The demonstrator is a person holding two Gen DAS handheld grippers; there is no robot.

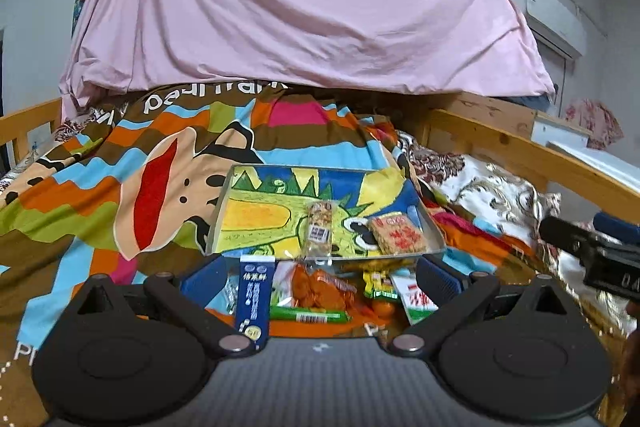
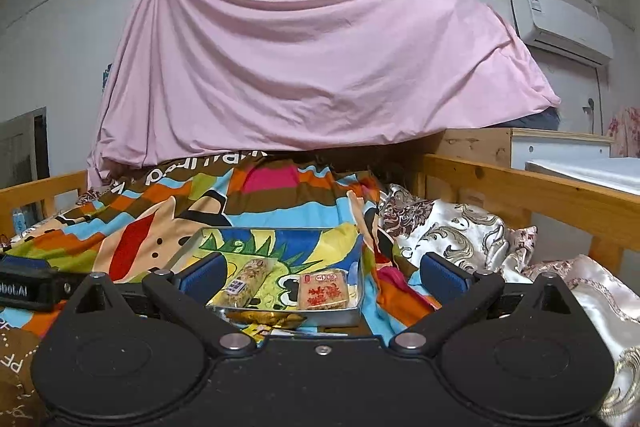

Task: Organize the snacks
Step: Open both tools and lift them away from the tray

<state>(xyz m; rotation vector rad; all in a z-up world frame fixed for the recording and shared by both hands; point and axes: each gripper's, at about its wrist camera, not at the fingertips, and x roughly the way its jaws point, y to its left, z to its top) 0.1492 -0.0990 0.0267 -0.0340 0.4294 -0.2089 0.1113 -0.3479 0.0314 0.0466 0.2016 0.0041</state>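
A clear tray (image 1: 434,231) lies on the colourful bedspread and holds a grain bar (image 1: 319,227) and a square red-printed cracker pack (image 1: 397,234). In front of it is a pile of loose snacks: a blue milk carton (image 1: 253,301), an orange packet (image 1: 320,289), a green-white packet (image 1: 418,297). My left gripper (image 1: 318,281) is open, its fingers either side of the pile. My right gripper (image 2: 320,277) is open and empty, just before the tray (image 2: 358,309), where the bar (image 2: 246,283) and cracker pack (image 2: 326,291) show.
A wooden bed rail (image 2: 540,187) runs along the right with floral pillows (image 2: 460,231) beside it. A pink sheet (image 2: 320,67) hangs behind. The right gripper's body shows at the right edge of the left view (image 1: 592,251).
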